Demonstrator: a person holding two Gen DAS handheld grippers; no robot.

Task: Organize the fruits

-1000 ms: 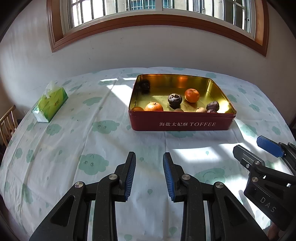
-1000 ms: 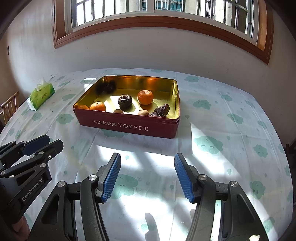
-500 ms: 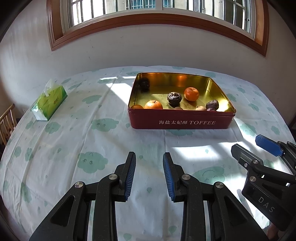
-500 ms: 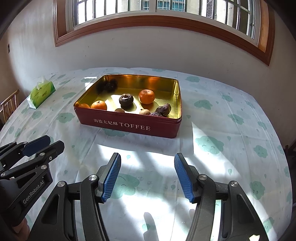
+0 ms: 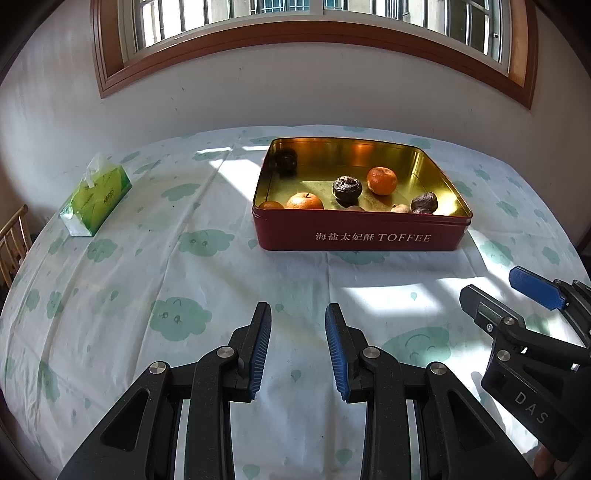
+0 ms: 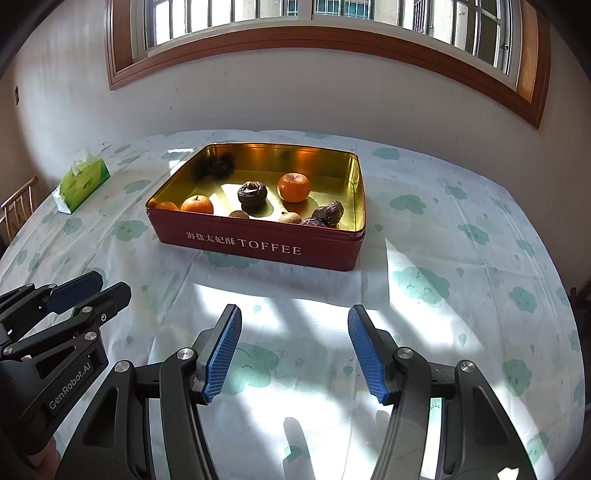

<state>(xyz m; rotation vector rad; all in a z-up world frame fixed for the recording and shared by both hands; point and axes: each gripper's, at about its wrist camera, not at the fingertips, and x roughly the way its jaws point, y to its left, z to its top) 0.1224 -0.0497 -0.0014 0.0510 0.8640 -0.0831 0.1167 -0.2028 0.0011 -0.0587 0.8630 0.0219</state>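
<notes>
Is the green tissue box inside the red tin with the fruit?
No, the green tissue box sits on the tablecloth, well apart from the red tin.

White wall (image 5: 295, 96) under a wood-framed window (image 6: 314, 22) — sunlight patches the cloud-print tablecloth (image 6: 461, 258) — wooden chair (image 5: 13, 240) at left
</notes>
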